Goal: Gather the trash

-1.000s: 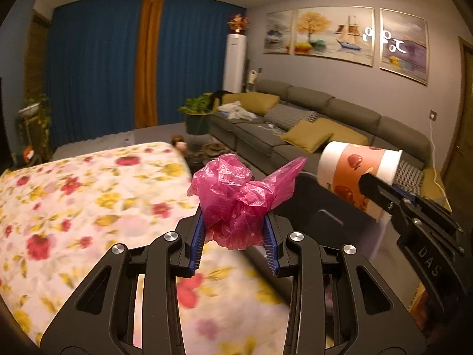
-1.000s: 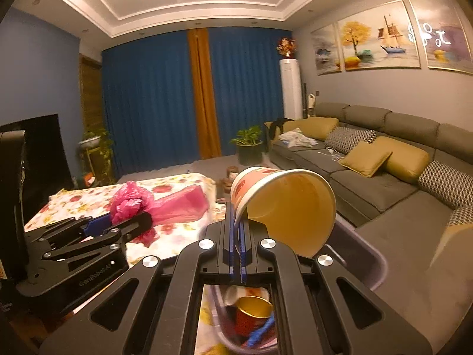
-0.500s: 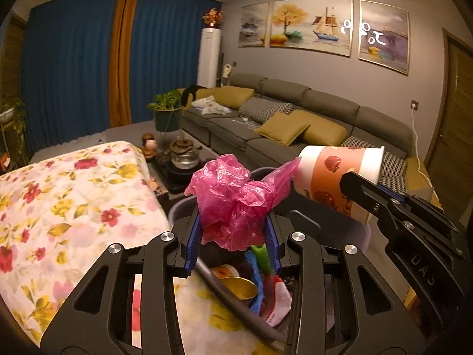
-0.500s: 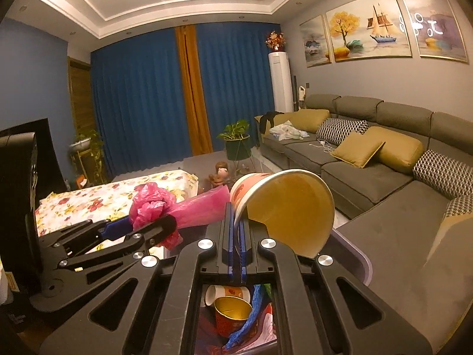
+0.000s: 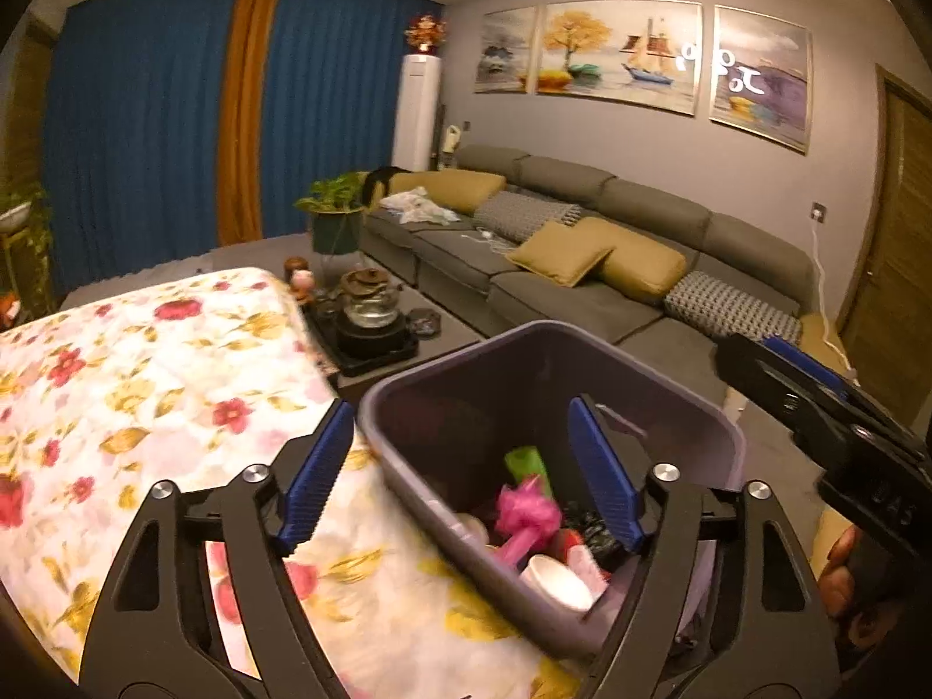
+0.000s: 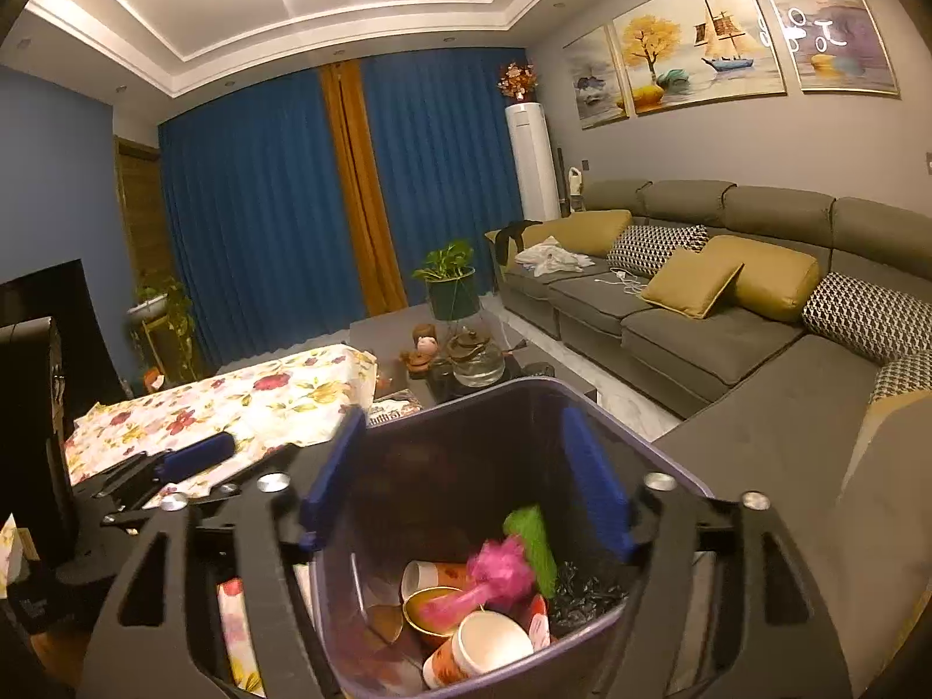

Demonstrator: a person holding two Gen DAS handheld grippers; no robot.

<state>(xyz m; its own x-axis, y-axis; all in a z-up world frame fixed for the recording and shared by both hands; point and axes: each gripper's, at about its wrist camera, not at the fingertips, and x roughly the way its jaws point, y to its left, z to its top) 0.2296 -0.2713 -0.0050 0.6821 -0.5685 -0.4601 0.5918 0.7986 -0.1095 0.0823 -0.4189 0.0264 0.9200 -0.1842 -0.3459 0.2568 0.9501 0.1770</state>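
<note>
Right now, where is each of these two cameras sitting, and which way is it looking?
Left wrist view: rides on the left claw, looking forward and down over the grey bin beside the floral cloth; its opening jaws are empty; the right claw and a hand show at right.
Right wrist view: rides on the right claw, looking into the bin; jaws opening, empty; the left claw shows at left.
Both share the bin, pink bag and sofa.

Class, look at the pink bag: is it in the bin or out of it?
In. The pink bag lies among cups inside the bin, below both sets of fingers, which are opening with nothing between them.
</note>
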